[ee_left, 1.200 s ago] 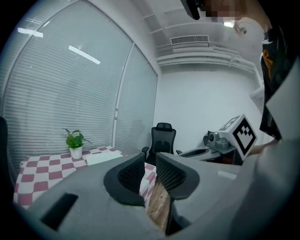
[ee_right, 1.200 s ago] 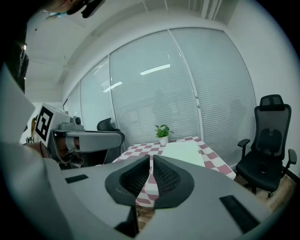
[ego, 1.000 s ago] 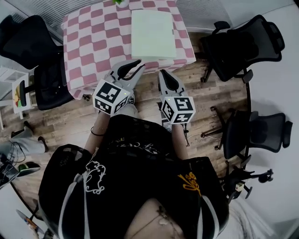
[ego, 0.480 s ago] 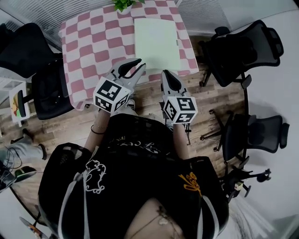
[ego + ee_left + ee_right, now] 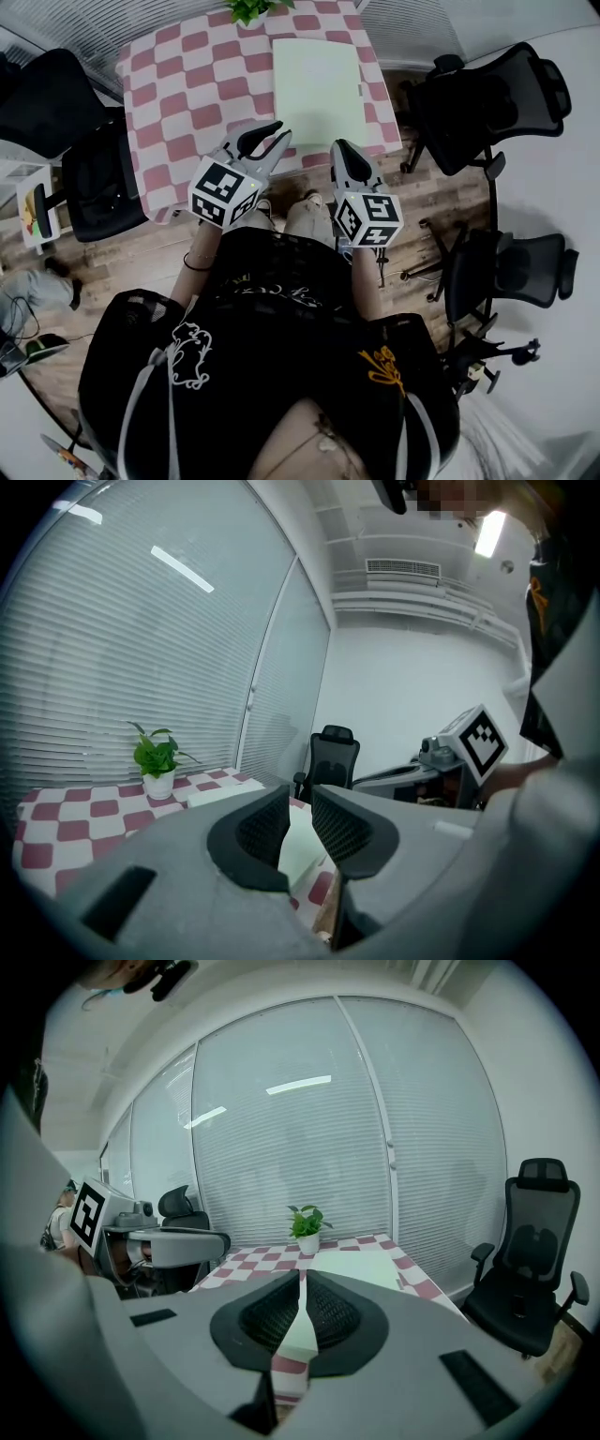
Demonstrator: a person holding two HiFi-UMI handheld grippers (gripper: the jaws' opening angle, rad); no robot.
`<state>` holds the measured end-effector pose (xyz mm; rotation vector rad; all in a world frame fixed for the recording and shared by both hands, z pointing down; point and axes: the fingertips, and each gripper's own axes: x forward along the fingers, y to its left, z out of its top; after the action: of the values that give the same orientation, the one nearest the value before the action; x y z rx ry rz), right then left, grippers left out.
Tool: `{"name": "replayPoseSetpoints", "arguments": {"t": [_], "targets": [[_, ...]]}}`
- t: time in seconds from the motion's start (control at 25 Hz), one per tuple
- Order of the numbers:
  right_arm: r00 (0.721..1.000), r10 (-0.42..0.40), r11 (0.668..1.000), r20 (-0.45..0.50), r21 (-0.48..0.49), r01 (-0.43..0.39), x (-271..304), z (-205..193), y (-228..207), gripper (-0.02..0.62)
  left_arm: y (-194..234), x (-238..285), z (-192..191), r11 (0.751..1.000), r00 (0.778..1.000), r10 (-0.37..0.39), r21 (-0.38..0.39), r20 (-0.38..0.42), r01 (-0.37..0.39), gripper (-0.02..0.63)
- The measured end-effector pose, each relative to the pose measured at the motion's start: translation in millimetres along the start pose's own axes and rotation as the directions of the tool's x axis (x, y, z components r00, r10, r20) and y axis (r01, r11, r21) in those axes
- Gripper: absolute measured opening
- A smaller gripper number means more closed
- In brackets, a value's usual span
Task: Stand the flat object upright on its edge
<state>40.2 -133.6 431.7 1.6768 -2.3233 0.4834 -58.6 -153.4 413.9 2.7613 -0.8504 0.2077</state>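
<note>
Two hand-held grippers hover just short of the near edge of a pink-checked bench [image 5: 187, 94]. The left gripper [image 5: 279, 131] has its jaws almost together and the right gripper [image 5: 339, 148] has them fully together; both are empty. A pale flat object [image 5: 317, 89] lies along the bench's right edge, reaching the near edge. It looks thin, stiff, light and smooth, probably slippery; its near edge seems the best hold.

Left gripper [image 5: 283, 132], right gripper [image 5: 337, 147]: jaws closed

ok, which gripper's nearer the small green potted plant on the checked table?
Left: left gripper is at the table's near edge, across from the potted plant; right gripper sits further right.
</note>
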Motion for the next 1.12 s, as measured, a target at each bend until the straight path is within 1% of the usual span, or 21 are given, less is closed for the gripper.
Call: {"name": "replayPoseSetpoints", "arguments": {"t": [0.16,0.36,0.52,0.8,0.92,1.12], "targets": [[1.000,0.005,1.000,-0.015,0.007,-0.005,8,-3,-7,0.028,8,1,-9,1.000,0.999,0.022,-0.019,-0.023,-0.023,0.081],[0.999,0.028,1.000,-0.027,0.009,-0.027,22,-3,-23,0.028,21,11,-14,0.997,0.997,0.070,-0.039,-0.040,-0.071,0.081],[0.998,0.047,0.999,-0.032,0.025,-0.047,36,2,-45,0.028,31,28,-16,0.993,0.993,0.103,-0.048,-0.062,-0.106,0.081],[0.994,0.099,0.993,-0.040,0.062,-0.096,65,14,-87,0.028,57,60,-23,0.980,0.980,0.167,-0.095,-0.105,-0.177,0.083],[0.992,0.117,0.989,-0.040,0.091,-0.113,75,16,-110,0.028,65,72,-32,0.978,0.975,0.174,-0.092,-0.142,-0.188,0.083],[0.983,0.175,0.974,-0.056,0.156,-0.165,94,11,-140,0.028,81,83,-58,0.979,0.958,0.157,-0.091,-0.239,-0.183,0.095]]}}
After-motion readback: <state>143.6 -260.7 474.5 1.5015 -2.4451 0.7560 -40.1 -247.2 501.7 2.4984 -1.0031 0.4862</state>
